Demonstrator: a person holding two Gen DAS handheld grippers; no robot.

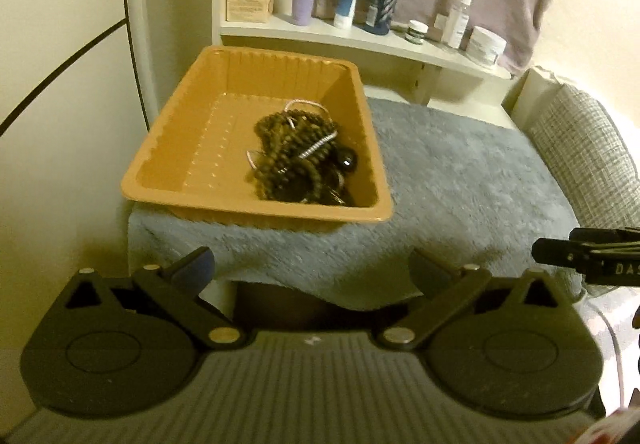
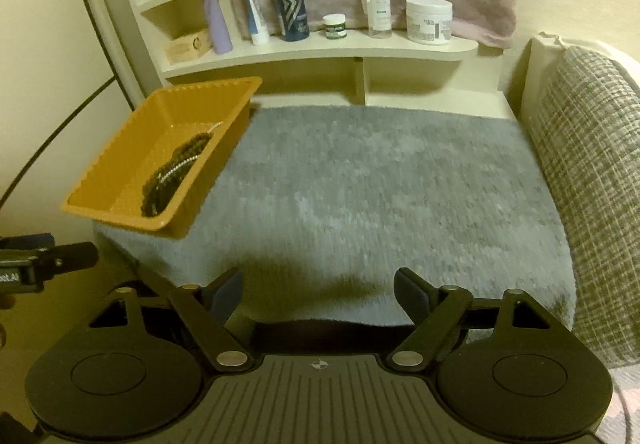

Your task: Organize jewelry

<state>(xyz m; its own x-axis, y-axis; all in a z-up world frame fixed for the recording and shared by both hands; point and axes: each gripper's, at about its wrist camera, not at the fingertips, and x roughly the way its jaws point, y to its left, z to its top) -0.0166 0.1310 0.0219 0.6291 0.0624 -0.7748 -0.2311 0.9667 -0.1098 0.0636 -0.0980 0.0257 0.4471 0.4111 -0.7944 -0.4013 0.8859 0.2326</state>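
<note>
Your left gripper hangs with its fingers spread apart and nothing between them, just short of the near edge of the grey mat. Your right gripper is the same: fingers wide, empty, held over the near edge of the mat with bare pile ahead of it. Just beyond the left gripper, on the mat's left side, sits the orange tray, and the jewelry lies in it as one tangled heap against the right-hand wall: dark bead strands, a silvery band across the top, a thin pale loop at the far end. None of it shows on the mat itself. Behind stands a shelf of bottles and jars, and a woven cushion borders the mat on the right. Jewelry all in the tray and both grippers free would fit pieces just gathered in, or a heap waiting to be sorted out onto the mat; the pictures do not settle which. If a piece is to be lifted, the strands look interlocked, so I judge one would drag others along.
</note>
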